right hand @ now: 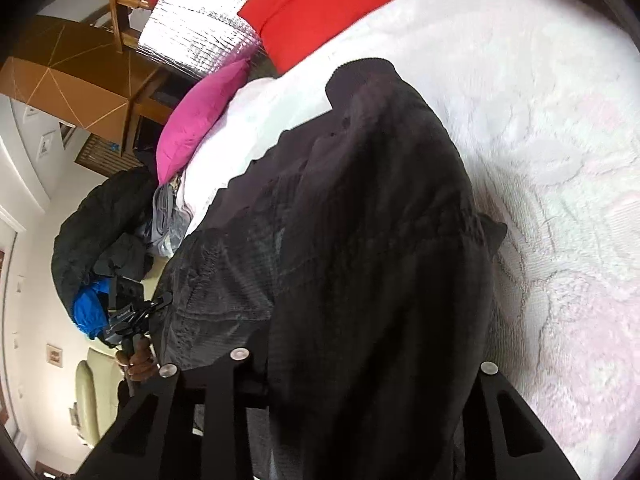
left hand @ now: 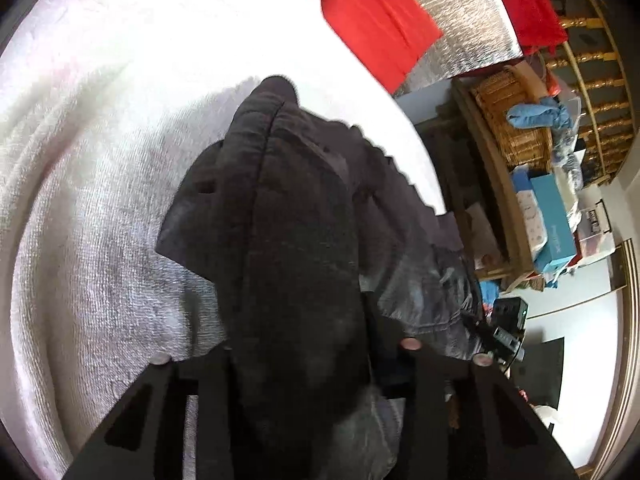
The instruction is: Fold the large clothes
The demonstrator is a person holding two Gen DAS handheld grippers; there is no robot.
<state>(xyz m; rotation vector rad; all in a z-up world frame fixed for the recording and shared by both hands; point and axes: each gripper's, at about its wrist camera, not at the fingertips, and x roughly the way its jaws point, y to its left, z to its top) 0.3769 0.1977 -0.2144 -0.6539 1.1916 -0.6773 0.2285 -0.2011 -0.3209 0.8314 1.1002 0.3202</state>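
The white bedspread (left hand: 100, 208) fills most of what I see ahead of both tools, and its far parts are washed out by glare, so I can read its weave only close in. On it lies the dark garment (left hand: 296, 240), a heavy black piece bunched upward and running from each tool out toward the head of the bed; its full outline is lost to me, because the cloth drapes straight over the lens area in both wrist views. My left gripper (left hand: 304, 364) is pinching a thick fold of it, the fabric swallowing the fingertips so only the black finger bases show on either side. My right gripper (right hand: 360, 372) likewise clamps a fold, the tips buried under cloth. Beyond the garment, a red cushion (left hand: 376, 20) leans at the far end, with a magenta cushion (right hand: 200, 120) to the left of the right tool. Low at the left edge of the right wrist view I can make out a hand (right hand: 138, 362) holding the other tool's handle, partly cut off by my own finger.
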